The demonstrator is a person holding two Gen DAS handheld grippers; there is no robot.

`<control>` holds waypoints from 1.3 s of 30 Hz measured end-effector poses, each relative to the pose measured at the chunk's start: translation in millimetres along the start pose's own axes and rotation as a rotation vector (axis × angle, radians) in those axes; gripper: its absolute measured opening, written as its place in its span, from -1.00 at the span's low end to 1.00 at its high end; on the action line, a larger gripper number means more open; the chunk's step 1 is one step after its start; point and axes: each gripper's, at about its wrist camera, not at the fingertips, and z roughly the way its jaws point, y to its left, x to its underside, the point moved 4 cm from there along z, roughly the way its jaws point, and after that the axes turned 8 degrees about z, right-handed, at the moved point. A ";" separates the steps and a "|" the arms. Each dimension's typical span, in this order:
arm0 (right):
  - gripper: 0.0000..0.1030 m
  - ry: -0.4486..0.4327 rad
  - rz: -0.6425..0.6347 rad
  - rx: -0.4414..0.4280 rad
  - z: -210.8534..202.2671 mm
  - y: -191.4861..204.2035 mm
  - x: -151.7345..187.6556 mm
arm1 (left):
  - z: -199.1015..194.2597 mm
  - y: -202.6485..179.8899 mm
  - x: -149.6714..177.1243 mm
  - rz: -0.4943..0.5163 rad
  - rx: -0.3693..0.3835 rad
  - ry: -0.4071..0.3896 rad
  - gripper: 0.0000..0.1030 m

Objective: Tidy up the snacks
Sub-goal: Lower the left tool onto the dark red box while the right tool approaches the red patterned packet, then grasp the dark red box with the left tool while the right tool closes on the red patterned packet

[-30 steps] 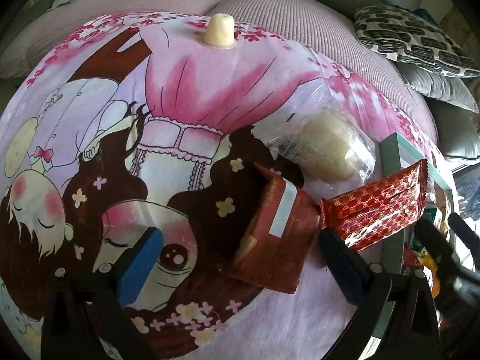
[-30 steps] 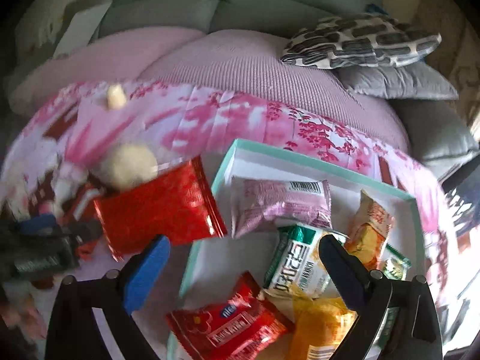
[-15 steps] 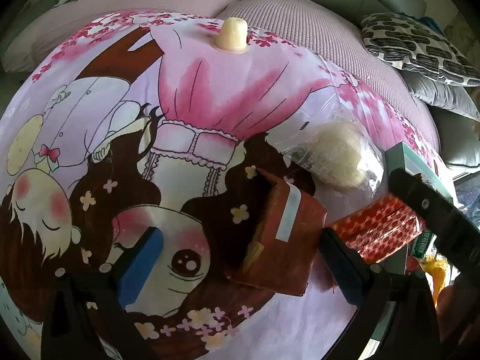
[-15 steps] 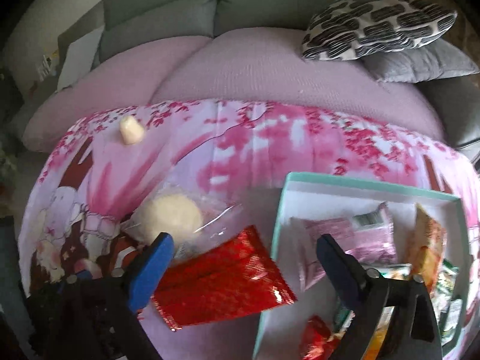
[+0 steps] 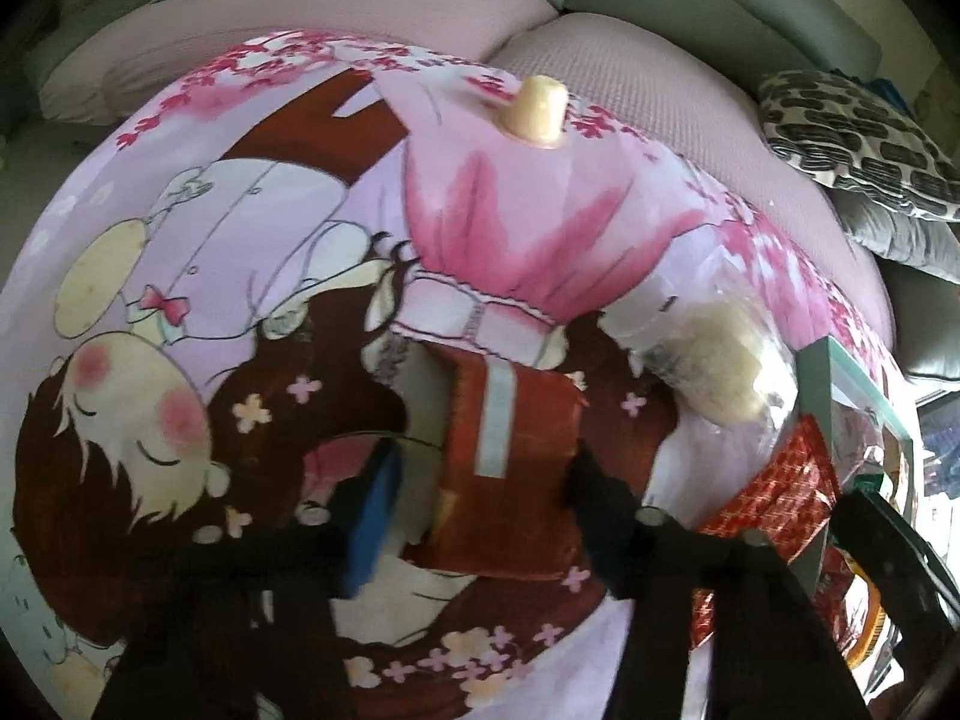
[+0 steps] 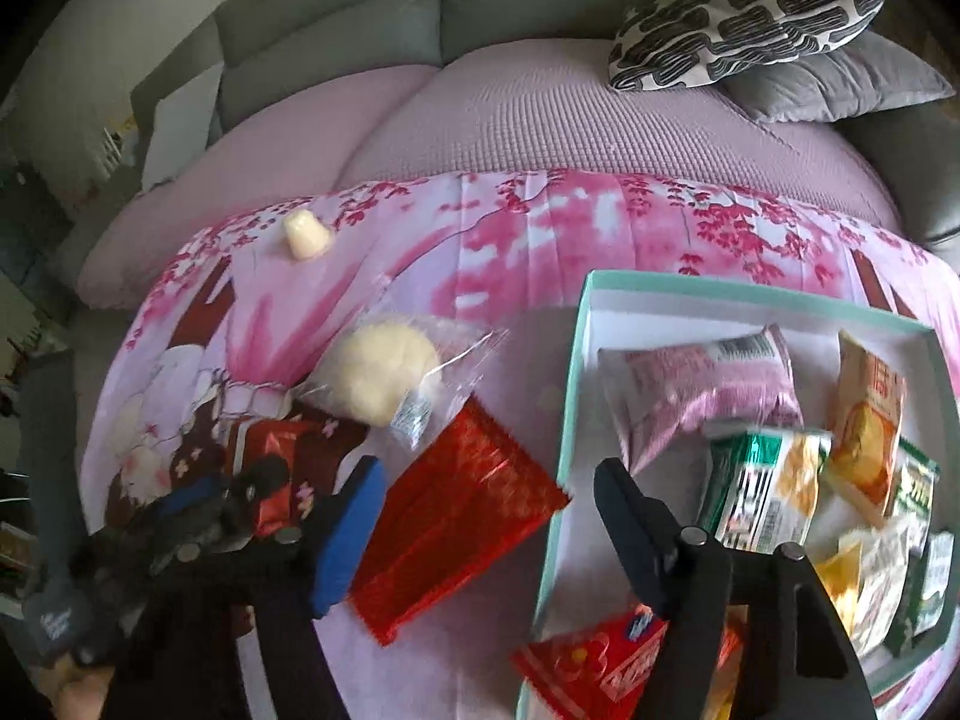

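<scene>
A dark red snack packet with a pale stripe lies on the pink cartoon cloth, between the fingers of my open left gripper; whether the pads touch it I cannot tell. It also shows in the right wrist view, with the left gripper over it. My right gripper is open and empty, above a shiny red packet beside the teal box. A clear-wrapped pale bun lies behind the red packet. The box holds several snack packets.
A small cream jelly cup stands at the far side of the cloth. A sofa with a patterned pillow and a grey cushion lies behind. The box edge is at my left gripper's right.
My left gripper has moved forward and narrowed around the dark red packet. My right gripper has swung left and back from over the box toward the shiny red packet.
</scene>
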 end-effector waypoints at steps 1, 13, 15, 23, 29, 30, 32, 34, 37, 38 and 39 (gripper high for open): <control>0.45 -0.003 -0.005 -0.003 -2.9 1.8 2.7 | -0.5 1.1 0.0 -0.003 0.003 0.000 -0.01; 0.26 0.063 -0.047 -0.023 -3.8 20.2 32.0 | -10.9 8.3 7.8 0.012 0.028 0.019 -0.12; 0.25 0.079 -0.048 -0.024 1.7 22.3 34.9 | -11.5 9.8 7.1 0.004 0.034 0.017 -0.12; 0.25 0.123 -0.050 0.011 25.4 28.1 36.1 | -9.2 12.7 6.8 -0.007 0.049 0.022 -0.12; 0.25 0.120 -0.006 0.018 40.2 30.4 21.0 | -8.2 12.6 7.4 -0.012 0.056 0.022 -0.12; 0.25 0.116 -0.009 0.021 41.2 31.8 19.7 | -8.3 12.7 7.5 -0.012 0.056 0.022 -0.12; 0.26 0.114 -0.015 0.044 45.0 34.2 17.5 | -8.3 12.8 7.7 -0.012 0.056 0.023 -0.12; 0.26 0.115 -0.014 0.060 47.5 35.2 17.6 | -8.3 13.1 8.0 -0.012 0.055 0.023 -0.12; 0.26 0.110 -0.014 0.096 43.6 34.9 21.5 | -7.6 12.9 7.4 -0.009 0.056 0.023 -0.12; 0.26 0.104 -0.018 0.094 40.1 33.9 22.8 | -7.7 13.2 7.5 -0.011 0.056 0.023 -0.12; 0.26 0.103 -0.019 0.099 38.3 32.8 24.9 | -6.8 12.4 7.3 -0.012 0.055 0.023 -0.12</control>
